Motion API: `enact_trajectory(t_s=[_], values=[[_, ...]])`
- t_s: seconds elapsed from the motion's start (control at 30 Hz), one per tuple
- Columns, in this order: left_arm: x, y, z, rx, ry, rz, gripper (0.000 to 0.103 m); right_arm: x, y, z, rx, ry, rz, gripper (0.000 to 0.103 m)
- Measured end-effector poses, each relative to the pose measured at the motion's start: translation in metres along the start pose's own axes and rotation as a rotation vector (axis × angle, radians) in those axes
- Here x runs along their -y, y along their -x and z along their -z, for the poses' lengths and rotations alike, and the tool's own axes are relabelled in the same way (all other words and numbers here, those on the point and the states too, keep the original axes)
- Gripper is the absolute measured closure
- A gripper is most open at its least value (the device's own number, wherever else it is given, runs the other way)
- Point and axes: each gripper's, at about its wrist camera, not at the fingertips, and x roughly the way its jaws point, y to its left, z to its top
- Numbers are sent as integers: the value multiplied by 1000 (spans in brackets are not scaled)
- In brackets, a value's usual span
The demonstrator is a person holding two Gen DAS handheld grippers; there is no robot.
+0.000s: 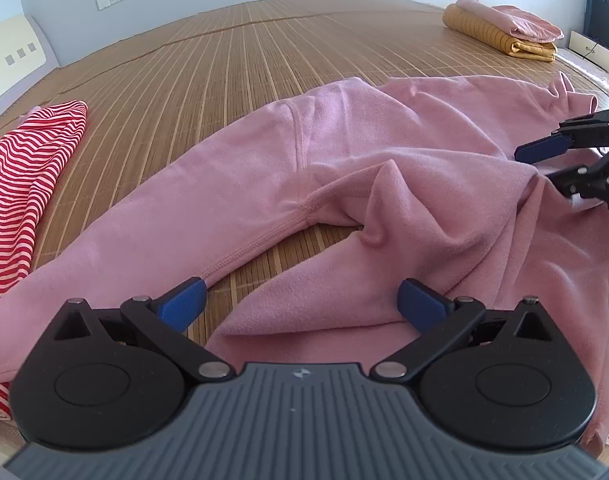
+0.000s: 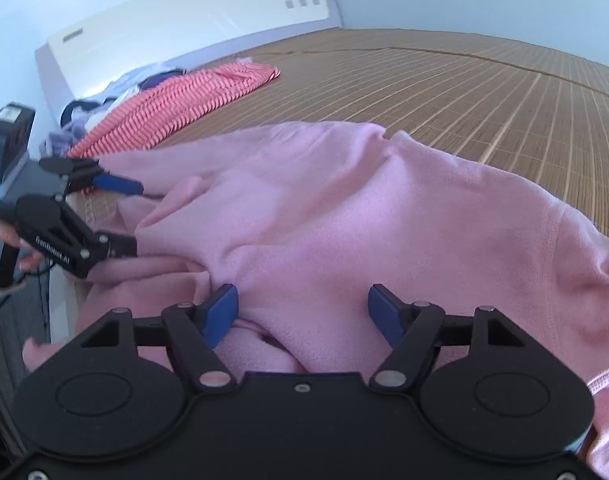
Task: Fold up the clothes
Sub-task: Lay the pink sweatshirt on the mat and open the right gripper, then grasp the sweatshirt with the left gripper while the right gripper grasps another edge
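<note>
At the far left edge of the bamboo mat [image 1: 232, 64] lies a red-and-white striped garment [image 1: 20, 184], loosely spread, its near end tucked under the cuff end of the pink fleece top [image 1: 344, 168]. In the right wrist view more loose clothes [image 2: 100, 108] are heaped behind the stripes, against the cream headboard [image 2: 176, 24].

The pink fleece top sprawls across the near side of the mat, rumpled. One sleeve [image 1: 152, 236] runs flat toward the left, its seam edge bordering a bare wedge of mat under the armpit. The hem [image 1: 288, 320] is bunched and turned up just ahead of the left gripper [image 1: 300, 300], whose blue fingers [image 1: 182, 302] stand wide apart, one at the sleeve seam, the other against the fleece, gripping nothing.

Behind the garment a broad stretch of mat is bare all the way to the wall.

To the right, the right gripper [image 1: 544, 164] reaches in over the body of the top near its raised fold. From its own camera [image 2: 302, 308] the fingers are spread wide, pressed down astride a ridge of fleece without pinching it. The top's right side hangs over the mat's near edge. In the far right corner sits a folded stack [image 1: 500, 28], a pink piece on a mustard one, well apart from everything else.
</note>
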Motion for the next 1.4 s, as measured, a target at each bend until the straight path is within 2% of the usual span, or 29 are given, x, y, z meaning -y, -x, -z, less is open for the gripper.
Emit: enact_trajectory(t_s=[0.07, 0.13, 0.2, 0.3, 0.37, 0.43, 0.53, 0.63, 0.7, 0.77, 0.83, 0.93, 0.97, 1.0, 1.03, 1.1, 1.17, 1.27, 1.33, 1.4], values=[[2, 1, 2, 5, -9, 1, 0, -5, 4, 3, -41, 47, -23, 29], [0, 2, 2, 10, -2, 5, 0, -1, 11, 7, -41, 49, -39, 29], [-1, 6, 2, 18, -10, 9, 0, 8, 24, 6, 0, 5, -39, 29], [-4, 17, 0, 72, -37, -26, 0, 22, 42, 1, 86, -77, -9, 29], [-10, 26, -5, 119, -14, -53, 0, 28, 50, -5, 145, -125, 106, 29], [-20, 30, -9, 127, 47, -26, 0, 33, 58, -8, 179, -161, 288, 29], [-30, 33, -12, 138, 118, 27, 0, 46, 78, 0, 227, -177, 476, 28], [-25, 31, -10, 135, 108, 50, 0, 74, 104, 19, 248, -285, 613, 23], [-19, 29, -10, 130, 89, 49, 0, 100, 117, 36, 272, -399, 631, 24], [-14, 30, -11, 132, 80, 56, 0, 121, 119, 49, 313, -504, 584, 24], [-9, 32, -15, 143, 80, 64, 0, 137, 115, 57, 349, -591, 490, 25], [-3, 38, -22, 166, 93, 83, 0, 140, 98, 51, 339, -585, 428, 26], [-1, 40, -24, 169, 96, 88, 0, 139, 92, 48, 332, -574, 415, 38], [0, 42, -26, 171, 100, 87, 0, 133, 87, 43, 308, -527, 430, 56], [2, 44, -28, 174, 110, 80, 0, 126, 82, 39, 290, -485, 441, 84], [3, 47, -31, 182, 130, 73, 0, 109, 82, 35, 324, -412, 444, 85], [2, 54, -34, 214, 150, 78, 0, 82, 90, 27, 392, -320, 383, 85], [-1, 65, -38, 258, 188, 88, 0, 31, 96, 11, 423, -137, 254, 85], [-3, 69, -41, 249, 231, 108, 0, 3, 85, 7, 373, -66, 152, 84], [-3, 69, -43, 220, 269, 119, 0, -18, 64, 9, 294, -6, 89, 76]])
